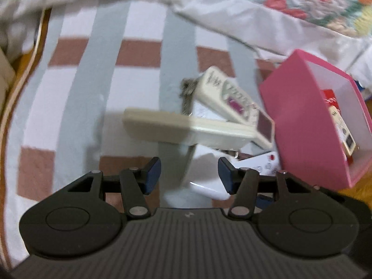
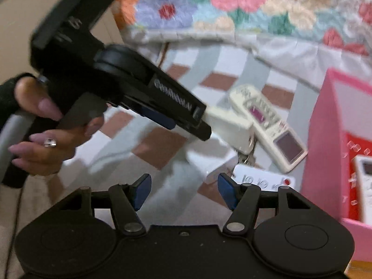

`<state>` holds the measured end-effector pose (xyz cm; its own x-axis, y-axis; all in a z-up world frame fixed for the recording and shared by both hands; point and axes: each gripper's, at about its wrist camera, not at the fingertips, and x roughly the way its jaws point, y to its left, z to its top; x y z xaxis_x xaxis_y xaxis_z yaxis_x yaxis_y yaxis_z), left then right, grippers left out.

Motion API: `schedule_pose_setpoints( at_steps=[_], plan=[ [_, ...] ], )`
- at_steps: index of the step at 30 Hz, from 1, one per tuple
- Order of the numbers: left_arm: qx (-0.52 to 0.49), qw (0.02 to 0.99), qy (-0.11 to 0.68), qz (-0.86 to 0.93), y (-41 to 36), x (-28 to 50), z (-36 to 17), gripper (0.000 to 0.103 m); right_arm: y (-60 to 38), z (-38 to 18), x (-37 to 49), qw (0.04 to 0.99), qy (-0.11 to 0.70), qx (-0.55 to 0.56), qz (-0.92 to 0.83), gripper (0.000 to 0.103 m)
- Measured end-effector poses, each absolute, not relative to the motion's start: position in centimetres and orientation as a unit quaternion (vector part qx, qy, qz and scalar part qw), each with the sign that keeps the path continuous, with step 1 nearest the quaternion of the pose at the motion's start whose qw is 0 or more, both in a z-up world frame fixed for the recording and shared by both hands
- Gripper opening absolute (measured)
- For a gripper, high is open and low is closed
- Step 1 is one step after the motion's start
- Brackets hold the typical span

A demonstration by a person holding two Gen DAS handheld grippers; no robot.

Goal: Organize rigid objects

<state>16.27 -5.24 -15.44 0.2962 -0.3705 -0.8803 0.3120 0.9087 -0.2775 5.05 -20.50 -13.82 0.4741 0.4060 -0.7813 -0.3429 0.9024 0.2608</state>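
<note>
Several remote controls lie in a pile on the checked cloth. A cream remote with a purple screen (image 1: 234,101) (image 2: 267,125) lies on top, next to a long cream remote (image 1: 186,127) (image 2: 229,127). A white remote with a red button (image 1: 258,162) (image 2: 262,181) lies nearest. A pink box (image 1: 302,125) (image 2: 325,139) stands at the right with a small remote (image 1: 344,130) inside. My left gripper (image 1: 189,174) is open just above the pile; it shows from the side in the right wrist view (image 2: 200,121). My right gripper (image 2: 184,190) is open and empty, short of the pile.
A floral quilt (image 2: 232,4) and a grey sheet (image 1: 232,16) border the cloth at the back. The wooden bed edge (image 1: 28,74) runs along the left. A red item (image 2: 351,153) lies in the pink box.
</note>
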Motion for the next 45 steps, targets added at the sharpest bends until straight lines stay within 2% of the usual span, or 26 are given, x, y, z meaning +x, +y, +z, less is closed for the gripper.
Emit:
schedule_pose_setpoints(
  at_steps=[3,4,7,8,13,15,18,22,26,33,41,45],
  plan=[
    [-0.045,0.795,0.567,-0.211,-5.2,16.5,-16.7,0.049,-20.1,-15.6,6.0,0.858,0.472,0.043,0.195,0.068],
    [-0.059,0.793,0.567,-0.217,-5.1,16.4,-16.8,0.041,-20.3,-15.7,6.0,0.864,0.465,0.048,0.189,0.067],
    [-0.089,0.773,0.586,-0.225,-4.9,16.2,-17.2,0.038,-20.6,-15.8,6.2,0.865,0.461,0.066,0.188,0.055],
    [-0.096,0.768,0.591,-0.226,-4.8,16.0,-17.3,0.037,-20.7,-15.7,6.1,0.863,0.465,0.079,0.182,0.055],
    [-0.150,0.738,0.622,-0.214,-3.9,15.0,-17.9,0.037,-20.0,-15.6,5.1,0.867,0.465,0.049,0.175,0.058],
    [-0.164,0.728,0.631,-0.211,-3.7,14.7,-18.1,0.037,-19.5,-15.7,4.5,0.869,0.460,0.026,0.181,0.067],
    [-0.170,0.723,0.640,-0.200,-4.2,14.3,-18.7,0.039,-18.5,-16.3,4.4,0.874,0.456,-0.005,0.168,0.067],
    [-0.168,0.740,0.623,-0.189,-4.4,13.6,-18.5,0.038,-17.6,-17.5,4.5,0.883,0.443,-0.036,0.148,0.062],
    [-0.129,0.757,0.610,-0.196,-5.3,12.6,-17.7,0.033,-17.9,-17.2,4.2,0.883,0.445,-0.028,0.144,0.061],
    [-0.048,0.799,0.559,-0.215,-7.3,8.4,-14.5,0.033,-17.8,-14.8,2.1,0.892,0.429,-0.053,0.133,0.061],
    [-0.080,0.820,0.500,-0.268,-6.2,5.7,-9.8,0.032,-18.7,-10.1,-0.3,0.917,0.367,-0.101,0.120,0.061],
    [-0.105,0.816,0.494,-0.281,-6.9,5.6,-7.0,0.033,-20.2,-7.5,-1.0,0.932,0.337,-0.086,0.103,0.061]
  ],
)
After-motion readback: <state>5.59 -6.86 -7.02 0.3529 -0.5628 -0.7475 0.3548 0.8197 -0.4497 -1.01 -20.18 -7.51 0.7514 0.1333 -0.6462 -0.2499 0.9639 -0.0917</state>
